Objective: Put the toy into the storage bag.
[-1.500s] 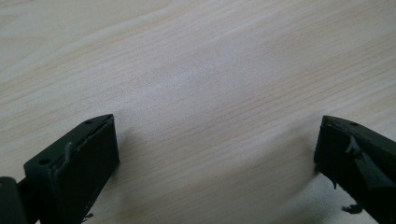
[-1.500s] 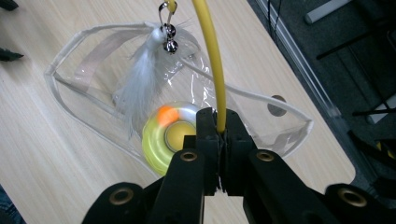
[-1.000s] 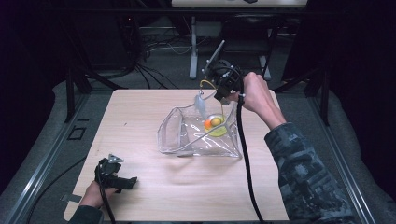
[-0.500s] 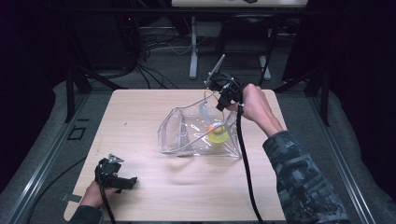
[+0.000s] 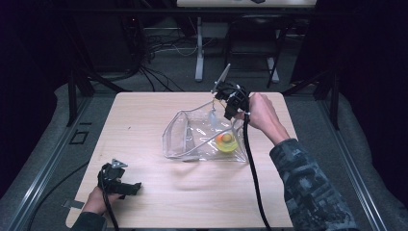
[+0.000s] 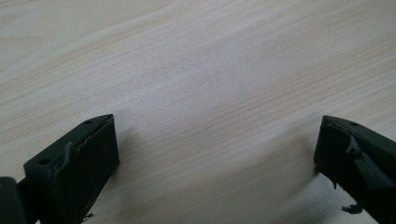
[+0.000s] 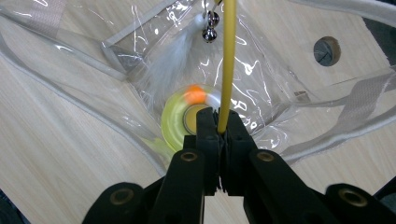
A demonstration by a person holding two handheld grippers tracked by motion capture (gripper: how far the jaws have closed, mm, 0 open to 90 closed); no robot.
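A clear plastic bag point(image 5: 187, 137) lies open in the middle of the wooden table point(image 5: 144, 110), with a yellow ring toy point(image 5: 225, 141) carrying an orange ball inside it. My right gripper point(image 5: 230, 105) hovers over the bag's far right corner, shut on a thin yellow wand point(image 7: 228, 65). From the wand's end hang a white feather point(image 7: 173, 57) and small metal bells point(image 7: 210, 26), dangling in the bag's mouth above the ring toy point(image 7: 180, 119). My left gripper point(image 5: 129, 186) rests on the table at the front left. Its jaws stand open over bare wood point(image 6: 210, 93).
A round cable hole point(image 7: 326, 50) pierces the tabletop beyond the bag. The right gripper's black cable point(image 5: 252, 173) trails across the table toward the front edge. Dark floor, cables and stand legs lie behind the table.
My right gripper has come down toward the bag, lowering the feather and bells into its mouth. The left gripper has stayed where it was.
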